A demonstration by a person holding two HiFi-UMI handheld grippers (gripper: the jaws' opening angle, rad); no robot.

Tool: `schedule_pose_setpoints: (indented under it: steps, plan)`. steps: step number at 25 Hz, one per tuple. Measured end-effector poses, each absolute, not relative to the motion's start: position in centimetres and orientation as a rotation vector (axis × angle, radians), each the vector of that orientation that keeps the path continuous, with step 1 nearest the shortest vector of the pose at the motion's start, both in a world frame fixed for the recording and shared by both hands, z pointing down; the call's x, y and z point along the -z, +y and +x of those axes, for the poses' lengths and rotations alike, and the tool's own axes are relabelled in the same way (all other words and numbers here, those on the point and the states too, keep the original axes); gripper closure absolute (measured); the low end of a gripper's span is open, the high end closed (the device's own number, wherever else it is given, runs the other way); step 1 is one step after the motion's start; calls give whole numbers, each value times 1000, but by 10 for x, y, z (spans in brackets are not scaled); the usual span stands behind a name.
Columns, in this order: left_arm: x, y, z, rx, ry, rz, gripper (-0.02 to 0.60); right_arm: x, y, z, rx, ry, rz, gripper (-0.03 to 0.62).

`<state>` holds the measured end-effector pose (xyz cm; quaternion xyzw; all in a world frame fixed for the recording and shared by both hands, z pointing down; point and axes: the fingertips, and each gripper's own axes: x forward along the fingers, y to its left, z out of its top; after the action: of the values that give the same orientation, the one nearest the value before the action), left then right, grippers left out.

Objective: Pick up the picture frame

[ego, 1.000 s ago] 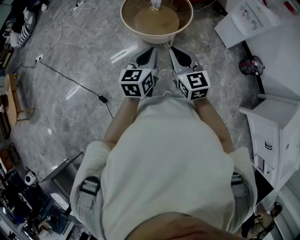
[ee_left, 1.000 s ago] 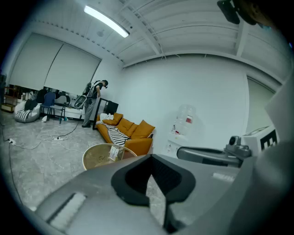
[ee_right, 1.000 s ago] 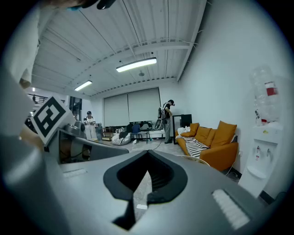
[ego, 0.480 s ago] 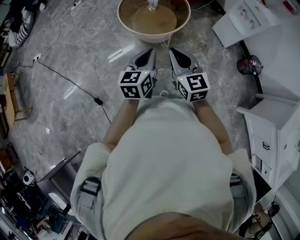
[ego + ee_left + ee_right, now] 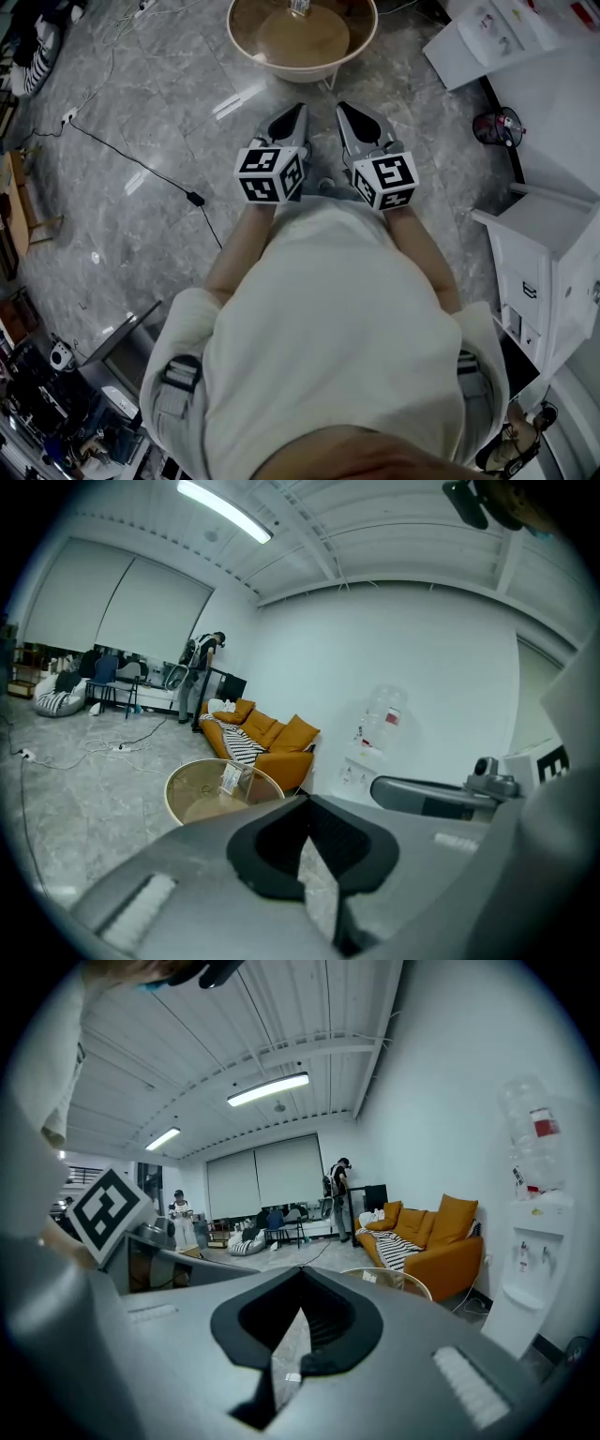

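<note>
Now | left hand-held gripper (image 5: 296, 114) together, empty | right hand-held gripper (image 5: 345, 111) together, empty | both aimed at far counter (image 5: 246, 45) to reach picture frame (image 5: 300, 7)

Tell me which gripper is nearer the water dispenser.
Right. The right gripper sits left of the water dispenser in the head view; the left gripper is farther left, beyond it.

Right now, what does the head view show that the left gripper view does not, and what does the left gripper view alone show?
Only the head view: the wearer's white shirt and the white cabinet. Only the left gripper view: the orange sofa, the ceiling lamp, a person standing far off. Both: the round table with the picture frame on it, and the shut left claw.
</note>
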<state>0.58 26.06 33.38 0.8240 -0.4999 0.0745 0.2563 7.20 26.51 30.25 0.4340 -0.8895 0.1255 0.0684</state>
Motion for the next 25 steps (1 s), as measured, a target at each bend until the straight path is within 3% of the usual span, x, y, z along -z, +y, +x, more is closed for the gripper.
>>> schedule_pose_setpoints:
  steps: [12,25]
  plan:
    - [-335,145,-3,-213,-1306,2272,580,-308,151,60,-383,-2655,1349,595]
    - [-322,-1,-64,-229,-1273,2286,580,-298,4,1,-405,-2642,1363,595]
